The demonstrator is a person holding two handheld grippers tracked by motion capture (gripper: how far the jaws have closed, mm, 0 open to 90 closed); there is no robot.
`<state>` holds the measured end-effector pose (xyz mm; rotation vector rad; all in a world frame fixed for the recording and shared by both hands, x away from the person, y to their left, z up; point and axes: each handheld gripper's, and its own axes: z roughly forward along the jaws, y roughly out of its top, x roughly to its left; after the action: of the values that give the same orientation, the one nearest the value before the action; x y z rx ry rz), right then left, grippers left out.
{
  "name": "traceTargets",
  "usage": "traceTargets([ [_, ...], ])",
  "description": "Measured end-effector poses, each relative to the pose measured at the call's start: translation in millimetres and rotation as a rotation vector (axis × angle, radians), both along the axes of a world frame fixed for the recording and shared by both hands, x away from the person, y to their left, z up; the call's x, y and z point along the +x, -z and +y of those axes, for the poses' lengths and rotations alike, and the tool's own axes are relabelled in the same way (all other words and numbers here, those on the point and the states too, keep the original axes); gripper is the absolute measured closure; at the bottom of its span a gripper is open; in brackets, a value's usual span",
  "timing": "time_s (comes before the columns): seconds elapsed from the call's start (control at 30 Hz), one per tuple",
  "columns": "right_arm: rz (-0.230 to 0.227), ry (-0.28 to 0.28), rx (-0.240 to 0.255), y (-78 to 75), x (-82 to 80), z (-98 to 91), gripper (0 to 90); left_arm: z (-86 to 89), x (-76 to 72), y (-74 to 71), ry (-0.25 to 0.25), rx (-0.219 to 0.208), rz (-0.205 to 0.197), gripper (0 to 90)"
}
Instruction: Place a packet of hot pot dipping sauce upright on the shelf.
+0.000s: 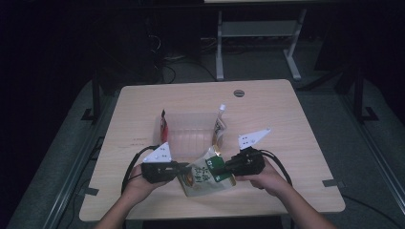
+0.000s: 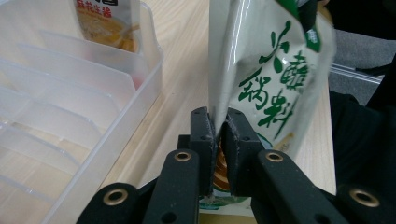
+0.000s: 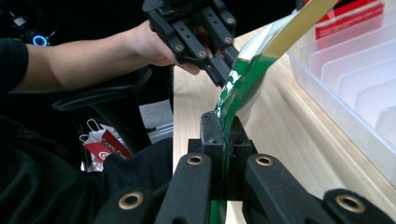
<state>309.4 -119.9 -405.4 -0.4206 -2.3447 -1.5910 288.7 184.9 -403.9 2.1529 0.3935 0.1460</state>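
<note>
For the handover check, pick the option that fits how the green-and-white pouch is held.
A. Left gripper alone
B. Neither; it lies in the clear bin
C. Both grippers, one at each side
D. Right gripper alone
C: the pouch hangs between the left gripper and the right gripper, and each gripper view shows its own fingers pinched on an edge of it, outside the bin.

Wood table (image 1: 267, 109) w/ clear divider bin (image 1: 191, 130) on it.

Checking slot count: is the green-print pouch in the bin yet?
No: in the high view the pouch is held in front of the clear bin, gripped by the left gripper and right gripper.
</note>
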Motion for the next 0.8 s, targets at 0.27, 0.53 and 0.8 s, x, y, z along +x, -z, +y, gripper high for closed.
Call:
traceTargets([
  [0.27,-0.014,0.001,0.03,-2.8,-1.7,-0.1,90.0,1.3,3.5,-2.7,-0.033,-0.059,0.018,68.5],
  [0.53,-0.027,0.005,0.051,-8.0,-6.4,-2.7,90.0,18.1,0.7,-10.1,-0.071,-0.085,0.027,75.5],
  [0.8,-0.039,0.018,0.085,-13.9,-9.4,-3.1,89.9,8.9,-2.8,-9.7,-0.008,-0.047,0.04,89.7],
])
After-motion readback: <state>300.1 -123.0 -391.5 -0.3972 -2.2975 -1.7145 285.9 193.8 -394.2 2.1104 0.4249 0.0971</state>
